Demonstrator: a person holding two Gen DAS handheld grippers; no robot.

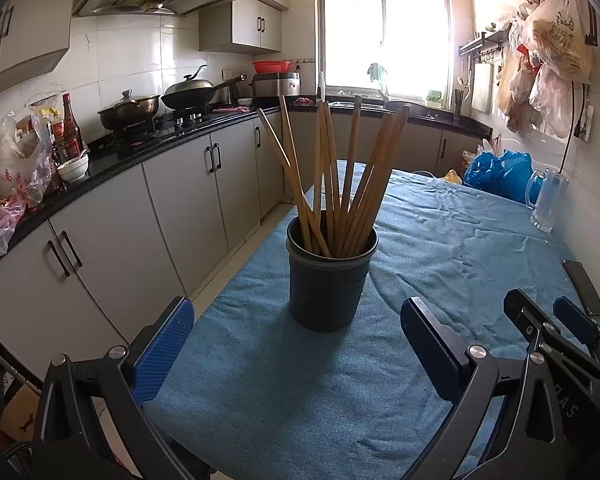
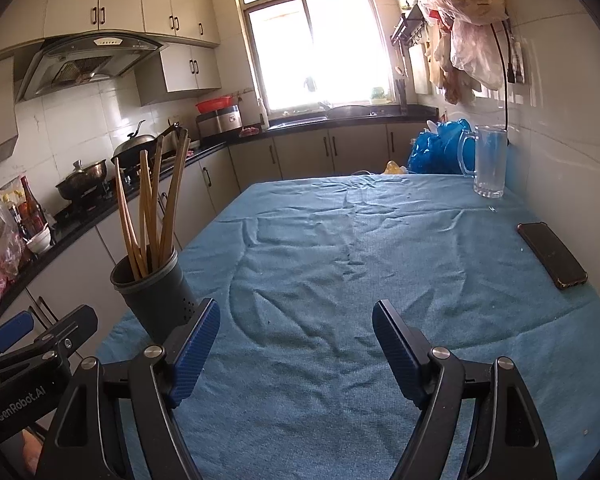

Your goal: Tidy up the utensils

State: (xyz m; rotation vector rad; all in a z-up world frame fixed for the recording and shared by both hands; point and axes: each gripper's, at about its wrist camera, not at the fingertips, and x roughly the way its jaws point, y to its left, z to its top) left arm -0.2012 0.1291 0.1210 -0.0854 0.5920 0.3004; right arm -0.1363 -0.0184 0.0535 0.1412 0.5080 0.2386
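A dark round holder (image 1: 329, 280) stands upright on the blue cloth (image 1: 440, 240), with several wooden chopsticks (image 1: 340, 176) fanned out in it. My left gripper (image 1: 296, 344) is open and empty, just short of the holder, fingers to either side. In the right wrist view the holder (image 2: 156, 292) and chopsticks (image 2: 152, 208) stand at the table's left edge, left of my right gripper (image 2: 296, 344), which is open and empty over bare cloth (image 2: 340, 248). The right gripper also shows in the left wrist view (image 1: 548, 320).
A black phone (image 2: 551, 254) lies near the right wall. A glass mug (image 2: 487, 162) and blue plastic bags (image 2: 436, 148) are at the far right corner. A kitchen counter (image 1: 112, 156) with pots, bottles and bags runs along the left.
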